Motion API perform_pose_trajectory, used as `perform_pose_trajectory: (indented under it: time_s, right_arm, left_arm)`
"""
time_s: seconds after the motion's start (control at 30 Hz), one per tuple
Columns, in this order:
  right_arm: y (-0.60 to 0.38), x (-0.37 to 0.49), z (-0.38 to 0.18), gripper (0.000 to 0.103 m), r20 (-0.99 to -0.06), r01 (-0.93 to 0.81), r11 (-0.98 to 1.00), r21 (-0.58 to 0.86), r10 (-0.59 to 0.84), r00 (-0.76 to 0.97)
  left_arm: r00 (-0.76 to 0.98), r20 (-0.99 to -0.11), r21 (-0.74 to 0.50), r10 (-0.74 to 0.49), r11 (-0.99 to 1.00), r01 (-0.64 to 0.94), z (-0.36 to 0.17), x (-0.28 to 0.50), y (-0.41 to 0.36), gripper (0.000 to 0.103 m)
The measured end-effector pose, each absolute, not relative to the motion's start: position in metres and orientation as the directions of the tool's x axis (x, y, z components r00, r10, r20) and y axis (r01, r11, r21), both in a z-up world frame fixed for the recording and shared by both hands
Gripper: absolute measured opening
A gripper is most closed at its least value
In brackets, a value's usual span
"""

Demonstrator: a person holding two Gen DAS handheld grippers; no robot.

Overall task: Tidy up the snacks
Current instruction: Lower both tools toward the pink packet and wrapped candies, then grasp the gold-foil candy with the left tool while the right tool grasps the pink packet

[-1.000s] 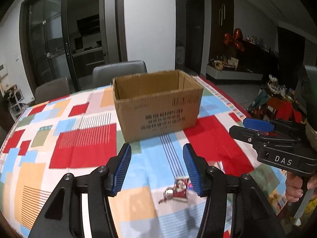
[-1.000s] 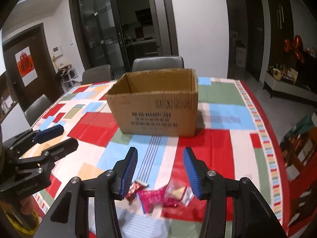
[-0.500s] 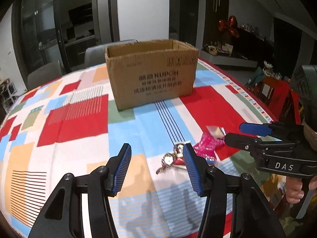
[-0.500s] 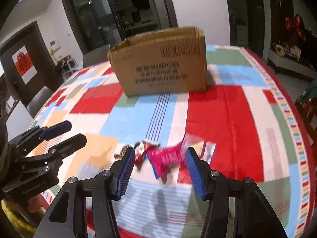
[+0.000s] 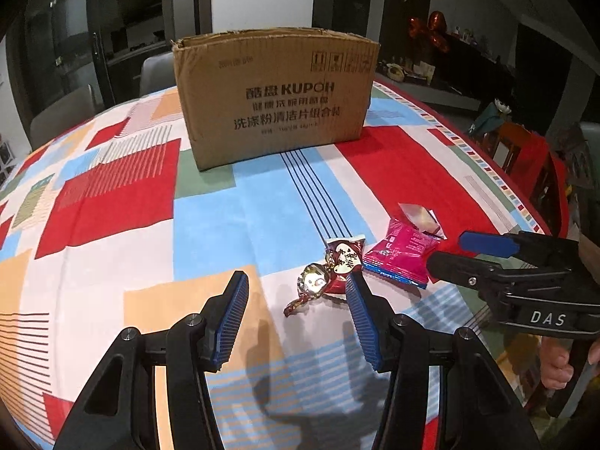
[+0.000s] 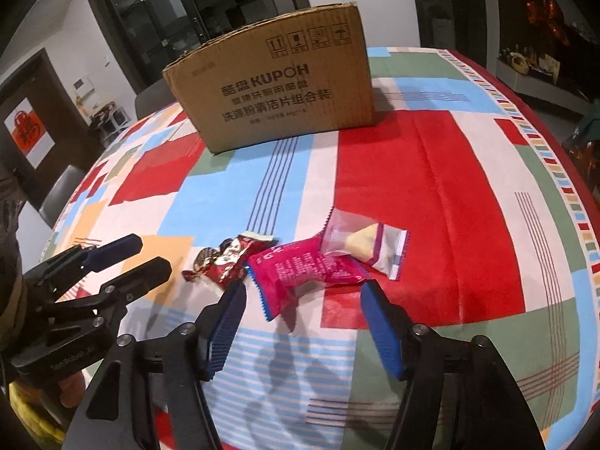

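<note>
Several small snacks lie together on the patchwork tablecloth: a gold and red candy (image 5: 313,285), a dark red packet (image 5: 345,257) (image 6: 228,258), a pink packet (image 5: 399,257) (image 6: 303,270) and a clear packet with a yellow cake (image 5: 420,217) (image 6: 365,245). A brown cardboard box (image 5: 275,93) (image 6: 277,90) stands upright behind them. My left gripper (image 5: 296,317) is open and empty, just short of the candy. My right gripper (image 6: 303,324) is open and empty, low over the near end of the pink packet. It also shows from the side in the left wrist view (image 5: 472,253).
The table's right edge (image 6: 577,195) has a striped border. Grey chairs (image 5: 157,71) stand behind the box. A dark cabinet with ornaments (image 5: 431,30) is at the far right. The left gripper shows in the right wrist view (image 6: 123,262).
Both grippers have come down and forward toward the snacks, which now lie just in front of the fingertips. Both have stayed open. The box looks closer.
</note>
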State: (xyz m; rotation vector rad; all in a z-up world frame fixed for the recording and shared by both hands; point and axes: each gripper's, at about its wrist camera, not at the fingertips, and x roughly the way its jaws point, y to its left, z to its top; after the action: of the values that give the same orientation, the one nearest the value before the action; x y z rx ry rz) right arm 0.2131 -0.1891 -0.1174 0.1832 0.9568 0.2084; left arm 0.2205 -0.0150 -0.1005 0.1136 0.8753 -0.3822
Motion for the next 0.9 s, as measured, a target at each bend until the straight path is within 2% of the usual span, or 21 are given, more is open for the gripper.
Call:
perform_pose_trajectory:
  time_s: [0.17,0.53,0.73,0.9]
  right_arm:
    - [-0.189,0.22,-0.125,0.064,-0.795,-0.097,0.961,0.259,0.269,0.544]
    - [-0.189,0.235,-0.141,0.064,-0.82,-0.08,0.96,0.27,0.273,0.504]
    - [-0.183,0.245,-0.143,0.064,-0.814,-0.107,0.957,0.268,0.285,0.506]
    - [-0.177,0.252,-0.144,0.065,-0.805,-0.126,0.957,0.262,0.288,0.518]
  left_arm:
    - [0.553,-0.779,-0.087,-0.297,0.924,0.373,-0.113,0.23,-0.018,0.051]
    - [0.52,-0.791,-0.155,-0.323,0.927,0.341,-0.132,0.249,-0.016,0.04]
    - [0.489,-0.789,-0.235,-0.372,0.918,0.32,-0.139,0.253,-0.011,0.035]
    - [0.497,-0.786,-0.238,-0.368,0.922,0.306,-0.141,0.254,-0.01,0.027]
